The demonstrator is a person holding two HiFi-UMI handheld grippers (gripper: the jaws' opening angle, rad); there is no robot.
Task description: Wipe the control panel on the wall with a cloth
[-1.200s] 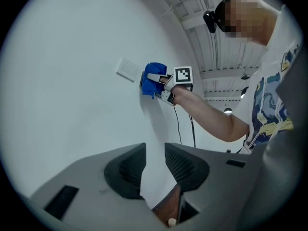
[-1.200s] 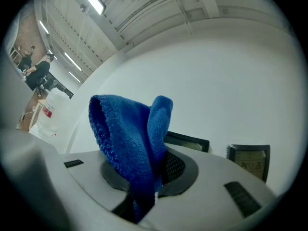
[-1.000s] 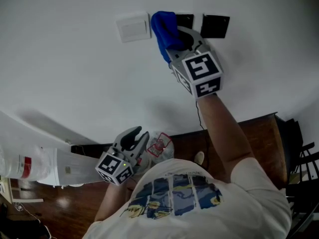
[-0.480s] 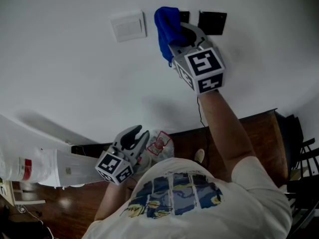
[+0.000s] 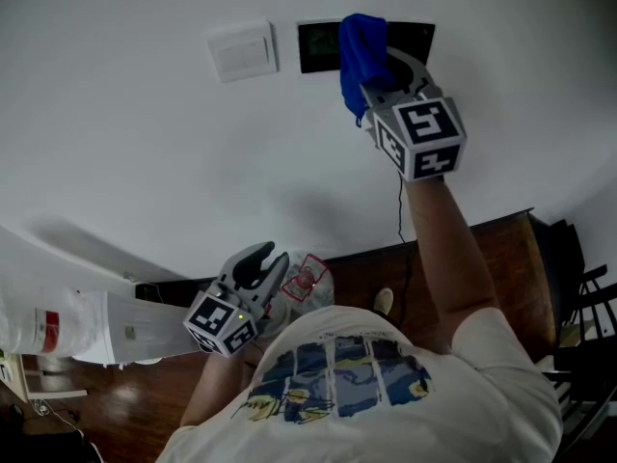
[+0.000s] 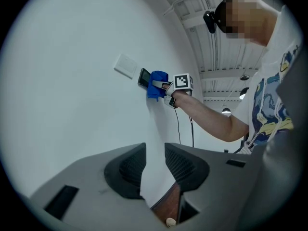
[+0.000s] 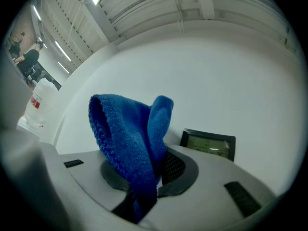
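Two black control panels sit on the white wall: the left panel (image 5: 318,46) shows a faint display, and the right panel (image 5: 420,37) is partly hidden behind my right gripper (image 5: 381,66). That gripper is shut on a bunched blue cloth (image 5: 362,48), which is pressed to the wall between the panels. In the right gripper view the cloth (image 7: 130,134) fills the jaws and one panel (image 7: 208,143) lies just to its right. My left gripper (image 5: 265,263) hangs low by the person's chest. Its jaws (image 6: 155,160) stand a narrow gap apart with nothing between them.
A white switch plate (image 5: 243,51) is mounted left of the panels. A thin cable (image 5: 400,210) runs down the wall to the dark wooden floor (image 5: 482,249). A white container with a red label (image 5: 48,321) is at the far left, and black chairs (image 5: 583,307) at the right.
My right gripper has slid the blue cloth to the right along the wall, uncovering the left panel. The left gripper has stayed where it was.
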